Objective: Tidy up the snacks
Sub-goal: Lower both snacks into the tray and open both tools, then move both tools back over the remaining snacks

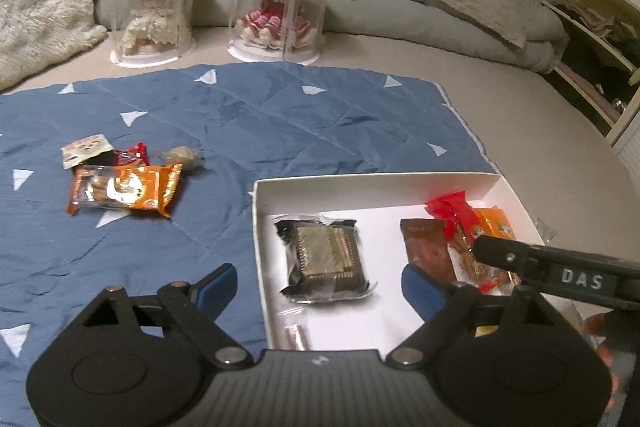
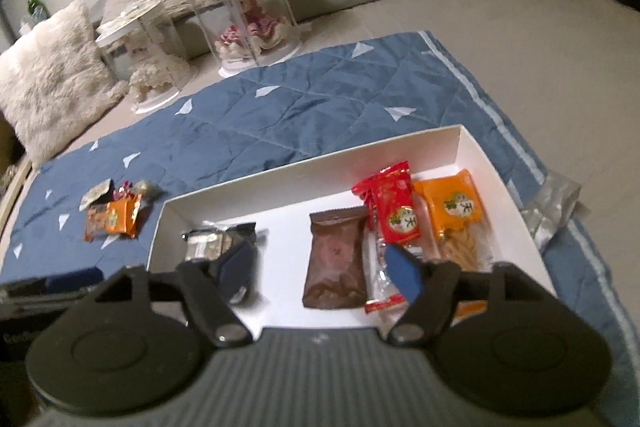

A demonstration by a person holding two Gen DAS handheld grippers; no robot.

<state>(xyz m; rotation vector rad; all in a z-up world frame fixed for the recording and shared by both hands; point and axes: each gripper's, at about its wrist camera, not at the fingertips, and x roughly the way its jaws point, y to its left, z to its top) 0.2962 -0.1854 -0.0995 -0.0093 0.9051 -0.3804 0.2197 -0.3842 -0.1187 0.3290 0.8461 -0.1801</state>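
A shallow white cardboard box (image 2: pixel 500 179) lies on a blue quilted mat with pale triangles (image 1: pixel 280 123), spread over a bed; the box serves as the landmark here. Inside it, toward its left wall, lies a black-and-gold foil-wrapped snack (image 1: pixel 326 257). Toward its right end a brown packet (image 2: pixel 336 259) lies flat, with a red packet (image 2: pixel 390 207) just beside it on the right, and an orange packet with a clear window (image 2: pixel 456 211) next to that, close to the box's right wall.

Left of the box, well apart on the mat, a small cluster of snacks remains: an orange wrapped biscuit pack (image 1: pixel 124 189), with a white pouch (image 1: pixel 86 149), a small red wrapper (image 1: pixel 130 155) and a pale wrapped sweet (image 1: pixel 182 155) just behind it.

The left tool (image 1: pixel 320 281) stands with its blue-padded fingers spread wide above the box's left part, the black-and-gold snack showing between them untouched. The right tool (image 2: pixel 320 267) is likewise spread wide above the box, gripping nothing; the brown packet lies in the gap between its fingers.

Beyond the box's far side, past the mat's edge, two clear cylindrical doll cases (image 1: pixel 280 3) stand upright before grey cushions.
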